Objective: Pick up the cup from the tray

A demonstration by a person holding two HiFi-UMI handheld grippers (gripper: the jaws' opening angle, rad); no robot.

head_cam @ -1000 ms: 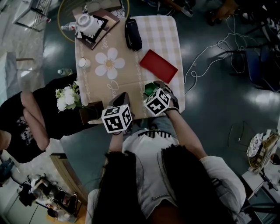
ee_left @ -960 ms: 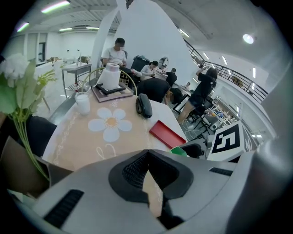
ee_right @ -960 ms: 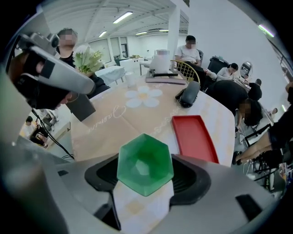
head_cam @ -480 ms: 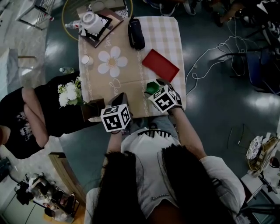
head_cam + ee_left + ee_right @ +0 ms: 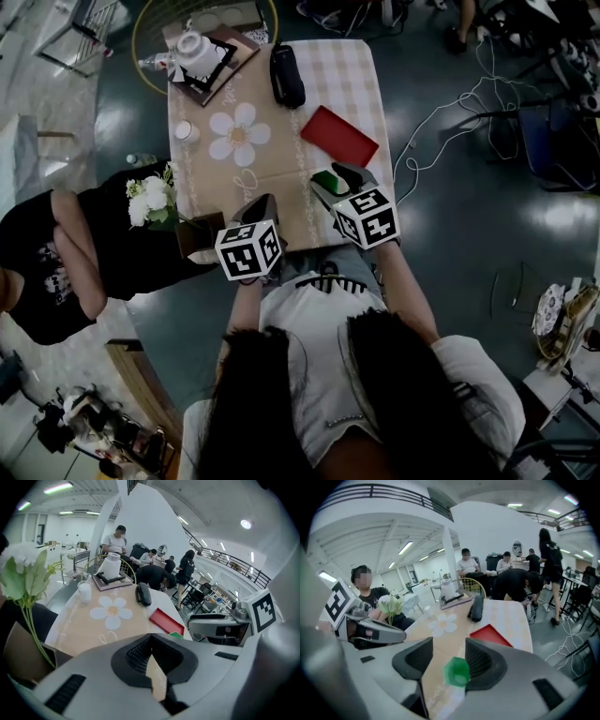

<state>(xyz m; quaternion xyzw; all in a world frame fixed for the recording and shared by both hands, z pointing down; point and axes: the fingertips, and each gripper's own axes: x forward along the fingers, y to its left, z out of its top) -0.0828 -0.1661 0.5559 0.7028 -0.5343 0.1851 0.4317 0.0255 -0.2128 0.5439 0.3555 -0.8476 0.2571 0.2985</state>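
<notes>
A small green cup (image 5: pixel 323 180) stands on the tan table runner (image 5: pixel 211 178) near the table's front edge, just in front of a flat red tray (image 5: pixel 339 136). My right gripper (image 5: pixel 336 178) is around it and its jaws are closing. In the right gripper view the green cup (image 5: pixel 456 671) lies against the right jaw, with a gap to the left one. My left gripper (image 5: pixel 263 203) hovers at the front edge, left of the cup, shut and empty. In the left gripper view the red tray (image 5: pixel 165 620) shows beyond the jaws.
At the far left corner a white teapot (image 5: pixel 192 49) sits on a dark tray (image 5: pixel 217 66). A black case (image 5: pixel 286 75), a white flower-shaped mat (image 5: pixel 235 137) and a small white jar (image 5: pixel 185 131) lie further back. White flowers (image 5: pixel 150 200) and a seated person (image 5: pixel 56 253) are at the left.
My right gripper has shifted a little to the right and back toward me, with the green cup still between its jaws. The left gripper has hardly moved.
</notes>
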